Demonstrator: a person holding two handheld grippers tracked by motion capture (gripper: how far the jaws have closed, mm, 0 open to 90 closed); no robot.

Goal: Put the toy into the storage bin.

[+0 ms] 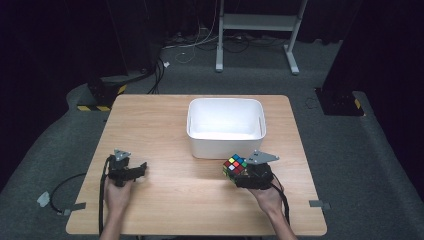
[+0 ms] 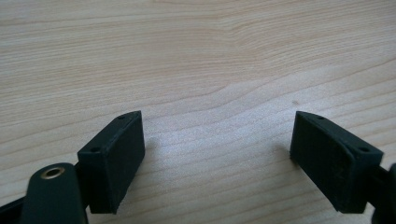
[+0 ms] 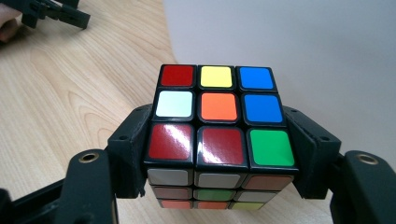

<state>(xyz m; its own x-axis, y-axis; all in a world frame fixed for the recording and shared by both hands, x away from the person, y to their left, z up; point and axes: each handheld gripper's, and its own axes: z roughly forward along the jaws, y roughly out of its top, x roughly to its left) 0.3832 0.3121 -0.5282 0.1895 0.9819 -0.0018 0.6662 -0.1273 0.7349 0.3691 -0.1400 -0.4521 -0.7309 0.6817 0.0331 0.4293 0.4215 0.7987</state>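
Right tongs (image 3: 219, 154) grip cube (image 3: 217, 109), just beside white bin (image 1: 226, 125); left tongs (image 2: 217, 163) open, idle on worktop (image 1: 165, 125). Pickup done; drop into bin likely left.

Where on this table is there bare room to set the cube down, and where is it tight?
Free: the white bin is empty inside; bare wood lies between the left tool and the Rubik's cube, and left of the bin. Crowded: the cube, clamped in the right tool, sits close to the bin's near wall.
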